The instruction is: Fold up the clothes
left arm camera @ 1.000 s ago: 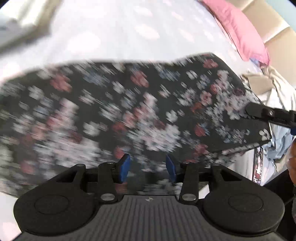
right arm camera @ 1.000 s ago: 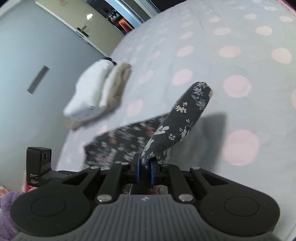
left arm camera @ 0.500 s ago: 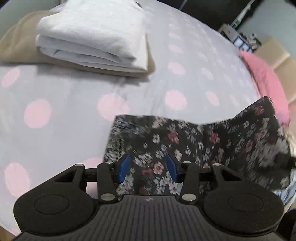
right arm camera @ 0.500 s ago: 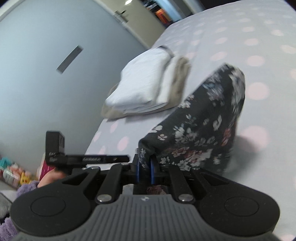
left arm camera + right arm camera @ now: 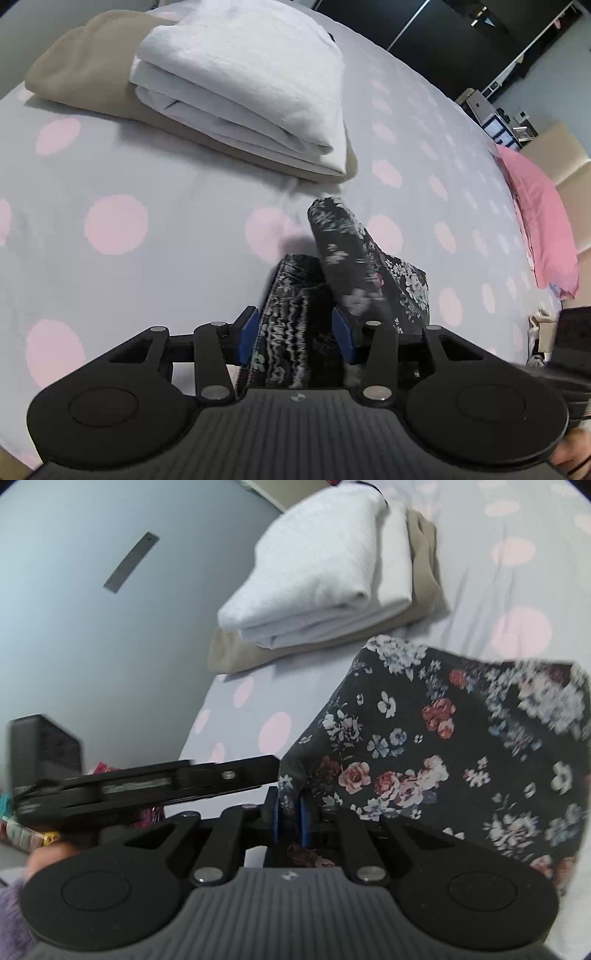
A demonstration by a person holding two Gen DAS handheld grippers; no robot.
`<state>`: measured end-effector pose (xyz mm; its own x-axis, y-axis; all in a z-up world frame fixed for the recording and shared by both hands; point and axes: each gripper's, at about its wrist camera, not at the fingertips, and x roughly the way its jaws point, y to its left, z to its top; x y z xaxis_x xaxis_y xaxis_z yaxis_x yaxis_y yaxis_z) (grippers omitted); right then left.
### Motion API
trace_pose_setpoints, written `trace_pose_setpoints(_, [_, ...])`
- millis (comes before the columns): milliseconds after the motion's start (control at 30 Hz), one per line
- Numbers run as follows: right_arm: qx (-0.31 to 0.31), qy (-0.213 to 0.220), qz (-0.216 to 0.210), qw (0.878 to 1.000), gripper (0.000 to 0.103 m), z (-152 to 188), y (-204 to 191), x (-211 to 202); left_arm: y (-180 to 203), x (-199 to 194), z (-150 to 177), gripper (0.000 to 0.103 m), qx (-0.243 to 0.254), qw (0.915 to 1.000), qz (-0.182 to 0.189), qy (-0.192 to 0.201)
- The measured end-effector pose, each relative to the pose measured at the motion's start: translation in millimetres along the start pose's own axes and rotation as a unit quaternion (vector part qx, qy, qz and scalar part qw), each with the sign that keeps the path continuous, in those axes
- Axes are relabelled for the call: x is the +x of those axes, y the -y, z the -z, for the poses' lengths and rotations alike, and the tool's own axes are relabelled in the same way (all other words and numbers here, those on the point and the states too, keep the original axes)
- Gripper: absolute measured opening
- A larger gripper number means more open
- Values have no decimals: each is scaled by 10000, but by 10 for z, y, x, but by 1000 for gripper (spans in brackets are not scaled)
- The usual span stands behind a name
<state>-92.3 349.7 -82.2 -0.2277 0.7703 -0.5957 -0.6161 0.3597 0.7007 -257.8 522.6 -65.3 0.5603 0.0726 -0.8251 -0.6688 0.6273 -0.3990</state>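
dotted bed [image 5: 147, 177]: 2 folded clothes, 1 floral garment [image 5: 424, 746]; l claw [image 5: 293, 334] + r claw [image 5: 289, 814] both gripping it.

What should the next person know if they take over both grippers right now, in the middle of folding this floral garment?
Left gripper: bunched floral garment sits between its half-open jaws; whether the pads press it, I cannot tell.
Right gripper: shut on an edge of the same garment, held up off the polka-dot bedsheet.
Done: a folded white garment lies on a folded beige one, stacked on the bed just behind.
Left: lay the floral piece down, finish its folds, probably add it to the stack.
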Motion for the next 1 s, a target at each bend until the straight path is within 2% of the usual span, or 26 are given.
trace_pose_setpoints(167, [-117, -126, 237, 9996, 15, 114, 19, 261, -57, 2, -5, 42, -97, 9999, -10, 26])
trace_pose_setpoints(233, [-128, -154, 225, 9995, 25, 145, 26, 323, -71, 6, 0, 42, -125, 9999, -24, 50])
trace_pose_setpoints(300, [-88, -145, 128, 9998, 33, 147, 41, 317, -64, 1, 14, 47, -116, 9999, -33, 87])
trace_pose_setpoints(433, [-353, -72, 68, 9993, 39, 177, -35, 207, 17, -37, 48, 47, -14, 9998, -8, 206])
trace_pose_setpoints(533, [-641, 157, 118, 9977, 39, 228, -56, -27, 95, -98, 89, 47, 92, 9994, 48, 324])
trace_pose_setpoints(667, [-1040, 548, 540, 9916, 36, 358, 32, -408, 251, -166, 208, 45, 421, 9981, 278, 359])
trace_pose_setpoints(767, [-1342, 674, 894, 9846, 31, 513, 135, -645, 399, -159, 336, 43, 826, 9956, 366, 251])
trace_pose_setpoints(867, [-1577, 657, 1168, 9783, 31, 725, 256, -795, 514, -94, 457, 42, 1185, 9927, 218, 90])
trace_pose_setpoints(1000, [-1718, 571, 1474, 9724, 31, 964, 421, -836, 485, 76, 561, 37, 1347, 9903, -254, -241])
